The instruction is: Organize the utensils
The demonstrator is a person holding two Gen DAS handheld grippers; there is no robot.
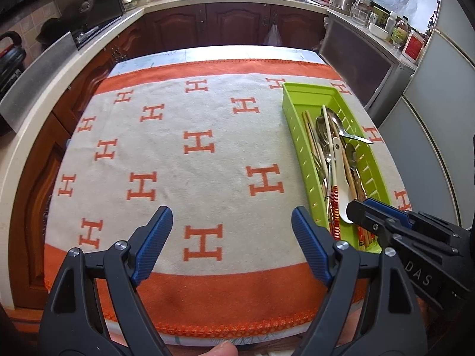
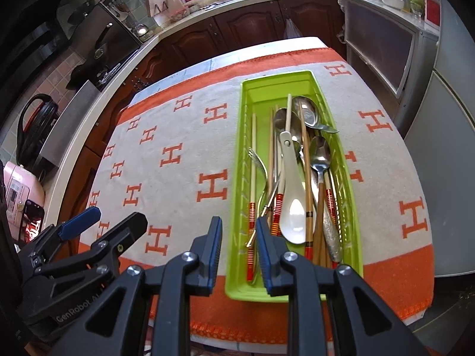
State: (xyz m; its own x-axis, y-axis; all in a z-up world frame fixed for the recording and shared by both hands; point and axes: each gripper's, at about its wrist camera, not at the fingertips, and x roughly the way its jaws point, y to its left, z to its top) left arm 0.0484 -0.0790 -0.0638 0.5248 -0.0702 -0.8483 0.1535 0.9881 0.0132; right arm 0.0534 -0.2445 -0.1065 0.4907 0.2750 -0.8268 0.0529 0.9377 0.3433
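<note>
The left claw (image 1: 232, 234) hangs above the near part of the towel (image 1: 190, 178), its fingers spread wide with only bare cloth between them, holding nothing. The right claw (image 2: 239, 249) is lowered over the near left corner of the green tray (image 2: 297, 78), tilted down toward it; its fingers stand partly open with a moderate gap, and nothing is gripped between them. In the left view the right claw (image 1: 360, 212) reaches in from the right over the near end of the tray (image 1: 305, 87), which lies just to the right of the left claw. The tray is a long, narrow bin whose long axis runs away from both claws toward the far edge of the towel. The utensils inside lie mostly along that same axis: a white soup spoon (image 2: 292, 195) has its bowl toward the right claw and its handle pointing away, the chopsticks (image 2: 253, 184) have their red-banded ends nearest the claw, a fork (image 2: 259, 178) curves along the left wall, and the metal spoons (image 2: 320, 154) sit right of the white one, one of them (image 2: 311, 117) lying askew at the far end with its handle over the right rim.
</note>
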